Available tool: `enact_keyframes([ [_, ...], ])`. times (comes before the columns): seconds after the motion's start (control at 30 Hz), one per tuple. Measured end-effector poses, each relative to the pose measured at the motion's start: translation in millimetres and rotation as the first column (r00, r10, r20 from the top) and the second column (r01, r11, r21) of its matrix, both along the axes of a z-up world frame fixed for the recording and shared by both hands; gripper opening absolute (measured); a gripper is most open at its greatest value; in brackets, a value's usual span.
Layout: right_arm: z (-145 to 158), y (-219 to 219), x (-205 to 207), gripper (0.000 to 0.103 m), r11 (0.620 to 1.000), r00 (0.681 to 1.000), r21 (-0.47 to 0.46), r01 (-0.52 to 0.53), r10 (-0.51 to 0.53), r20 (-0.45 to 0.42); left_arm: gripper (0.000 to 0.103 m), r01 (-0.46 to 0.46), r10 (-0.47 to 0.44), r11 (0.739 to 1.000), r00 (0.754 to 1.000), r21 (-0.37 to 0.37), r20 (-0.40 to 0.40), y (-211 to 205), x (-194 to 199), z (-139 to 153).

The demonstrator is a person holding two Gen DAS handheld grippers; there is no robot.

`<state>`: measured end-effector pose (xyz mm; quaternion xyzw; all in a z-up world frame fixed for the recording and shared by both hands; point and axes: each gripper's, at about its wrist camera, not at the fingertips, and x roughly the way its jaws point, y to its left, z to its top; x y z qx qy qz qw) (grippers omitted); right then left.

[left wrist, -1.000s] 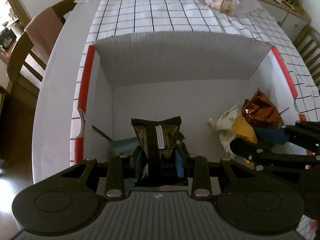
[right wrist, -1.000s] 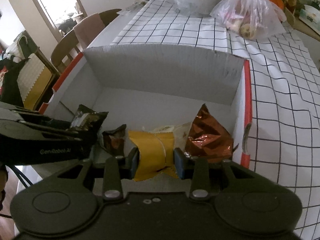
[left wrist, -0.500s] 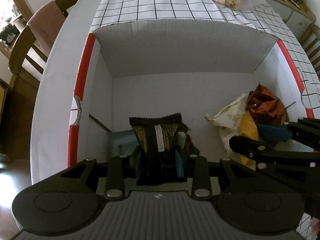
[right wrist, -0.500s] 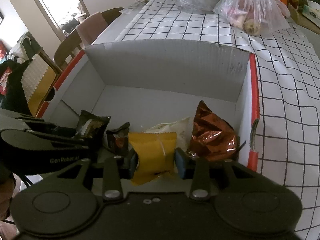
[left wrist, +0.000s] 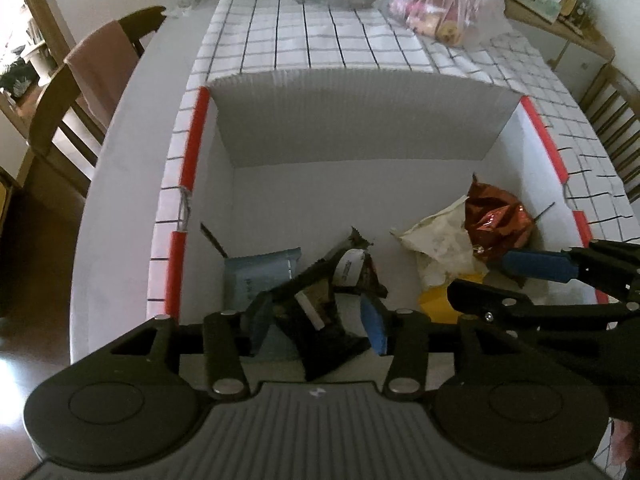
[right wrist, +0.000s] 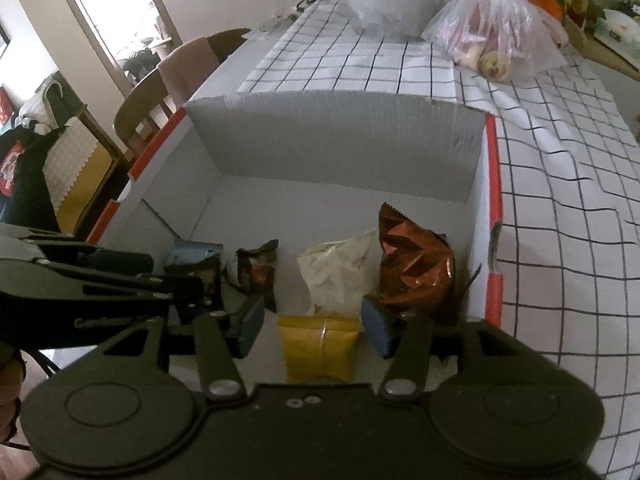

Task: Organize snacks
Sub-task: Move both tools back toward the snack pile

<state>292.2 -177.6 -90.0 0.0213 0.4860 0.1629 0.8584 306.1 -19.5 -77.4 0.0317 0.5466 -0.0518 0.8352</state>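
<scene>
Both grippers reach down into the white box point(left wrist: 360, 136), which has red-edged side rims and stands on the checked tablecloth point(left wrist: 320, 40).

Left gripper point(left wrist: 316, 318): the jaws have just been opening and now stand spread. The black snack packet point(left wrist: 320, 320) lies tilted between the blue pads point(left wrist: 374, 328), at lower centre of the left wrist view; the right pad is clear of it, and contact at the left pad cannot be judged. A pale blue packet point(left wrist: 260, 276) lies just to its left, and a dark packet with a white label point(left wrist: 356, 272) lies just behind it.

Right gripper point(right wrist: 314, 328): the jaws have just been opening and are spread. The yellow packet point(right wrist: 318, 346) lies on the box floor between the pads, with a gap showing on both sides, at lower centre of the right wrist view. A cream packet point(right wrist: 340, 272) lies behind it, and a copper foil packet point(right wrist: 416, 268) stands against the right wall.

At the top of both views, clear plastic bags point(right wrist: 500, 32) rest on the cloth beyond the box. A wooden chair point(left wrist: 80, 92) stands at upper left.
</scene>
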Motion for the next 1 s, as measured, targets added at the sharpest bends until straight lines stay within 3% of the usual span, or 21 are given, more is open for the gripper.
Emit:
enact_keyframes([
  [0.4,41,10,-42,0.076,0.999,0.993,0.0,0.047,-0.046,0.107,0.056,0.033,-0.028,0.999,0.992,-0.039,0.121,15,-40,43],
  [1.0,87,29,-110,0.096,0.997,0.967,0.053,0.05,-0.062,0.246,0.071,0.084,-0.052,0.99,0.963,-0.111,0.265,50,-101,87],
])
